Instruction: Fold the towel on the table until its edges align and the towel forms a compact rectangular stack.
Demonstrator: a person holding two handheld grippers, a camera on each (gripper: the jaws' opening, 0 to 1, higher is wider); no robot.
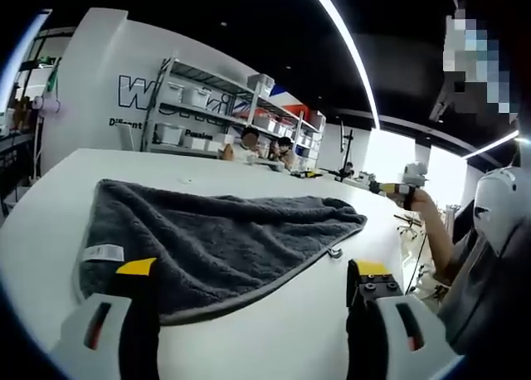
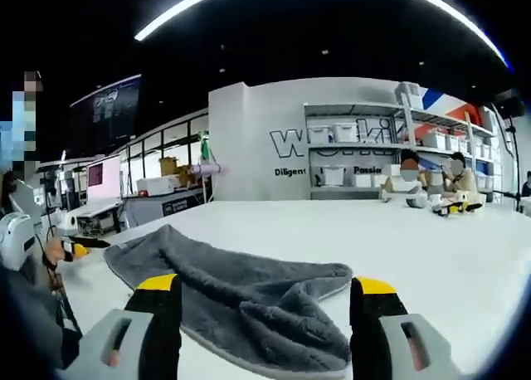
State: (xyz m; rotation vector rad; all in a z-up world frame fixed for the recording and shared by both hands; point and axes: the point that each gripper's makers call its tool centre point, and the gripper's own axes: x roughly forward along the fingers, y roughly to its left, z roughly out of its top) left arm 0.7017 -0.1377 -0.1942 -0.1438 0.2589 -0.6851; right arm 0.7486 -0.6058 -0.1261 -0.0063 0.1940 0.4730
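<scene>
While both grippers, left (image 1: 253, 293) and right (image 2: 264, 309), hang open and empty, dark grey plush towel (image 1: 220, 239), centre frame, looks soft, floppy; pinch lower hemmed corners.

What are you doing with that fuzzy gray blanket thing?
It's a gray towel lying rumpled on a white table, waiting to be folded. A person holds a gripper in each hand. The left gripper and the right gripper both sit open near the towel's edge, not touching it. No neat stack has been made yet.
</scene>
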